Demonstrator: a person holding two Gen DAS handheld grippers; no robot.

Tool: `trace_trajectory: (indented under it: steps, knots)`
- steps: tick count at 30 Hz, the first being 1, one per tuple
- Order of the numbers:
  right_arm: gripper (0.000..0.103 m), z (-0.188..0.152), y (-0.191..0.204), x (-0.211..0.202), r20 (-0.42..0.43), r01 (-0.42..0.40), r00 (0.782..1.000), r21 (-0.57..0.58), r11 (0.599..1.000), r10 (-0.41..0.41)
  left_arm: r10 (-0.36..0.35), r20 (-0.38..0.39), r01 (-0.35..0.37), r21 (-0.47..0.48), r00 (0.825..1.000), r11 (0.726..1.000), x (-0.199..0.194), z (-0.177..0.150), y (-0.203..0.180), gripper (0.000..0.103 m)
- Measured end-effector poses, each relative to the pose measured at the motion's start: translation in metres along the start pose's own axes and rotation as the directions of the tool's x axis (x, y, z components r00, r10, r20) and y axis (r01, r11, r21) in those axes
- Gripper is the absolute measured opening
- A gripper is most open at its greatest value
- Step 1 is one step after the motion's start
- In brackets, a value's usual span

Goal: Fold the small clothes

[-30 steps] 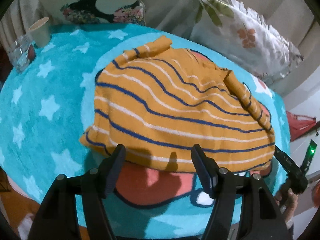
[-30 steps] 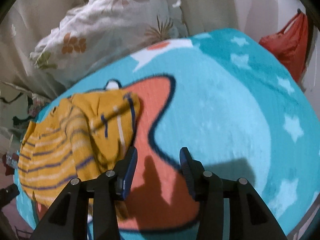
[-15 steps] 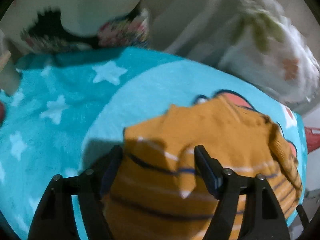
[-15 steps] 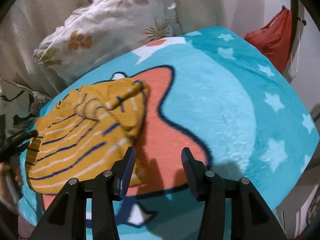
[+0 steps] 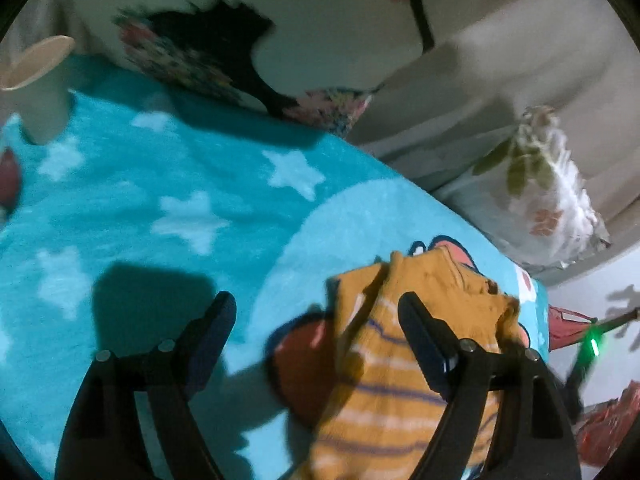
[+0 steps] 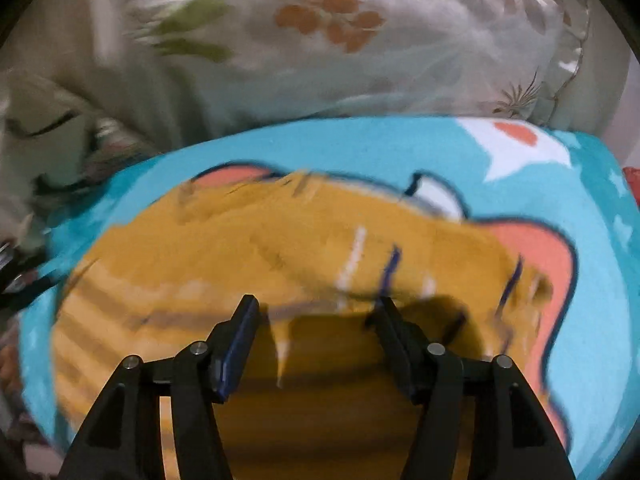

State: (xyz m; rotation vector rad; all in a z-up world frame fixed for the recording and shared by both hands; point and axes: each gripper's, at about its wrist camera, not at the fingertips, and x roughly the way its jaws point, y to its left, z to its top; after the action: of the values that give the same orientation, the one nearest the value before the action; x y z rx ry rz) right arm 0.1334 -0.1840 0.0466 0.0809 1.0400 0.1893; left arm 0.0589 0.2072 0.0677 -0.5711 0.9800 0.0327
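1. Mustard knit shirt (image 6: 248,264), striped navy and white, lies rumpled on the fuzzy turquoise star blanket (image 5: 168,200).
2. Left claw (image 5: 316,312) is spread, its right finger over the shirt's edge.
3. Right claw (image 6: 316,316) is spread above the shirt.
4. A paper cup (image 5: 36,88) stands at the blanket's far corner.

Left hand-held gripper (image 5: 318,312): jaws spread wide, nothing between the 2 fingers. Right hand-held gripper (image 6: 316,312): jaws likewise apart, angled downward.
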Motion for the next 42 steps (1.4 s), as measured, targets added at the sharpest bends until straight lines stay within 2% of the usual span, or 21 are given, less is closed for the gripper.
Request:
trace_trajectory:
  steps: [3, 4, 6, 8, 12, 15, 17, 20, 22, 23, 24, 25, 26, 29, 33, 36, 38, 40, 41, 42]
  knots:
    - [0.064, 0.022, -0.03, 0.014, -0.006, 0.162, 0.987, 0.067, 0.985, -0.162, 0.018, 0.011, -0.018, -0.007, 1.0, 1.0, -0.017, -0.009, 0.016, 0.082]
    - [0.064, 0.025, -0.039, 0.015, -0.02, 0.172, 0.985, 0.1, 0.98, -0.171, 0.029, 0.01, -0.029, -0.009, 1.0, 1.0, -0.021, -0.014, 0.023, 0.082]
    - [0.065, 0.027, -0.045, 0.002, -0.019, 0.134, 0.991, 0.157, 0.978, -0.133, 0.055, 0.013, -0.055, -0.014, 0.998, 0.998, -0.025, -0.023, 0.037, 0.082]
    - [0.065, 0.025, -0.028, -0.024, 0.02, 0.08, 0.996, 0.141, 0.987, -0.084, 0.083, 0.011, -0.083, -0.036, 0.996, 0.996, -0.029, -0.033, 0.051, 0.082]
    - [0.071, 0.013, 0.047, -0.054, 0.04, -0.008, 0.999, -0.055, 0.998, 0.011, 0.064, -0.023, -0.067, -0.113, 0.998, 0.991, -0.023, -0.05, 0.072, 0.082]
    - [0.072, -0.002, 0.106, -0.053, 0.001, -0.101, 0.995, -0.166, 0.981, 0.103, -0.007, -0.06, -0.001, -0.126, 0.998, 0.992, -0.015, -0.065, 0.07, 0.082]
    - [0.072, -0.012, 0.139, -0.039, -0.065, -0.175, 0.984, -0.198, 0.964, 0.165, -0.051, -0.11, 0.039, -0.103, 0.993, 0.994, -0.003, -0.078, 0.059, 0.082]
    - [0.072, -0.026, 0.176, -0.019, -0.145, -0.228, 0.97, -0.242, 0.943, 0.197, -0.057, -0.116, 0.055, -0.015, 0.992, 0.998, 0.004, -0.089, 0.033, 0.082]
    - [0.072, -0.035, 0.193, -0.011, -0.177, -0.247, 0.963, -0.272, 0.93, 0.204, -0.094, -0.14, 0.096, 0.007, 0.986, 0.995, 0.01, -0.092, 0.02, 0.082]
    - [0.072, -0.037, 0.2, -0.008, -0.196, -0.256, 0.959, -0.28, 0.925, 0.206, -0.112, -0.149, 0.112, -0.008, 0.982, 0.994, 0.012, -0.094, 0.019, 0.076]
    - [0.072, -0.039, 0.204, -0.004, -0.209, -0.259, 0.956, -0.282, 0.924, 0.204, -0.153, -0.167, 0.149, -0.033, 0.974, 0.988, 0.014, -0.097, 0.018, 0.063]
    - [0.072, -0.041, 0.208, -0.002, -0.221, -0.259, 0.955, -0.281, 0.924, 0.2, -0.207, -0.204, 0.199, -0.061, 0.957, 0.978, 0.018, -0.101, 0.017, 0.057]
    - [0.073, -0.04, 0.212, 0.0, -0.229, -0.257, 0.954, -0.28, 0.925, 0.196, -0.23, -0.227, 0.219, -0.073, 0.946, 0.973, 0.021, -0.104, 0.017, 0.049]
    - [0.081, -0.033, 0.223, 0.008, -0.248, -0.254, 0.951, -0.274, 0.928, 0.187, -0.227, -0.228, 0.223, -0.047, 0.947, 0.974, 0.016, -0.112, 0.014, 0.049]
    - [0.086, -0.034, 0.247, 0.02, -0.251, -0.191, 0.962, -0.329, 0.925, 0.109, -0.239, -0.222, 0.231, -0.063, 0.945, 0.971, 0.004, -0.112, 0.023, 0.049]
    - [0.09, -0.045, 0.262, 0.027, -0.228, -0.111, 0.973, -0.395, 0.912, 0.02, -0.236, -0.191, 0.22, -0.103, 0.953, 0.97, -0.014, -0.112, 0.044, 0.05]
    - [0.091, -0.054, 0.273, 0.033, -0.2, -0.041, 0.978, -0.45, 0.892, -0.057, -0.224, -0.17, 0.201, -0.142, 0.959, 0.969, -0.025, -0.114, 0.062, 0.054]
    - [0.091, -0.068, 0.287, 0.041, -0.143, 0.061, 0.976, -0.536, 0.842, -0.162, -0.214, -0.163, 0.183, -0.185, 0.963, 0.966, -0.033, -0.118, 0.079, 0.055]
    - [0.091, -0.074, 0.291, 0.041, -0.097, 0.097, 0.979, -0.558, 0.824, -0.181, -0.209, -0.161, 0.175, -0.203, 0.965, 0.963, -0.035, -0.12, 0.086, 0.055]
    - [0.09, -0.077, 0.293, 0.04, -0.073, 0.112, 0.98, -0.556, 0.823, -0.183, -0.202, -0.159, 0.164, -0.222, 0.966, 0.961, -0.037, -0.122, 0.092, 0.055]
